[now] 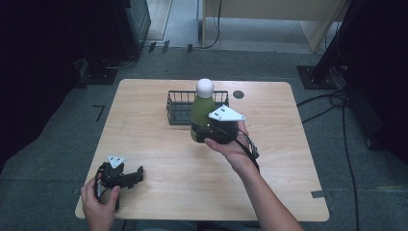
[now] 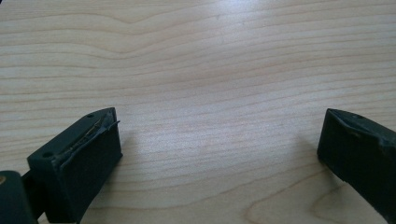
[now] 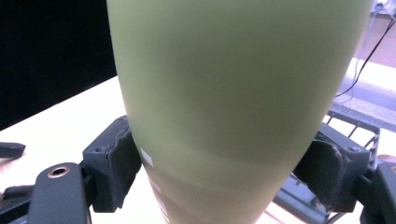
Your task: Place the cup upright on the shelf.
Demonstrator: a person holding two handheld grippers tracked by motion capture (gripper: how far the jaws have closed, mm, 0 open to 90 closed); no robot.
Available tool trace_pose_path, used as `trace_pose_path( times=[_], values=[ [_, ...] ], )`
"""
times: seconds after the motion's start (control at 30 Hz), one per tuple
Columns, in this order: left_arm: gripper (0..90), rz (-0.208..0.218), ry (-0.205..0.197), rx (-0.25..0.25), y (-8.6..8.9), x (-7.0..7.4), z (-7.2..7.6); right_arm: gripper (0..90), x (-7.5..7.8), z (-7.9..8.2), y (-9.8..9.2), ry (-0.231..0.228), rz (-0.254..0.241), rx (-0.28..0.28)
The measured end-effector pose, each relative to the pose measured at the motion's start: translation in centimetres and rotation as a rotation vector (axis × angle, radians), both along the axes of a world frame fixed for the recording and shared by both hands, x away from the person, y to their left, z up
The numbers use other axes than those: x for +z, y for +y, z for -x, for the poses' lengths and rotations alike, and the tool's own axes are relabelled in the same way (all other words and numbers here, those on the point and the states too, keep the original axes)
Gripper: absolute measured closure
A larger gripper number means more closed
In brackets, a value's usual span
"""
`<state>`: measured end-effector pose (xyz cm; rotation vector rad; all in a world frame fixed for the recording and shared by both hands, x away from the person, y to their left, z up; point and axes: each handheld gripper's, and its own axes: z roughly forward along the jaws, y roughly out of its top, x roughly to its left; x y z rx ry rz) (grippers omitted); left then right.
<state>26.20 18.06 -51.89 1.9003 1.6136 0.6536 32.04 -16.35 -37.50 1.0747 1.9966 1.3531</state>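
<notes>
While clamped on green bottle (image 1: 201, 113): right gripper (image 1: 211, 132), forearm angled inward.

Light wood table (image 1: 159, 154) on grey carpet floor (image 1: 48, 159), dark room edges, cables (image 1: 337, 103) at right, pale furniture (image 1: 269, 19) at back.

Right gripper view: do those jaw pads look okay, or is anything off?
The right gripper holds the green bottle firmly, but its pads look frayed and ragged at the edges. Nothing spilled.

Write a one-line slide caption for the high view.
Right gripper grips an upright green bottle before a wire basket; left gripper rests open.
</notes>
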Motion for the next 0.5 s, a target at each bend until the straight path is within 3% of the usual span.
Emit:
trace_pose_path(
  times=[0.5],
  values=[
    [0.0,0.0,-0.002,0.0,0.0,0.0,0.0,20.6,2.4,-3.1,-1.0,-0.024,-0.006,-0.057]
  ],
)
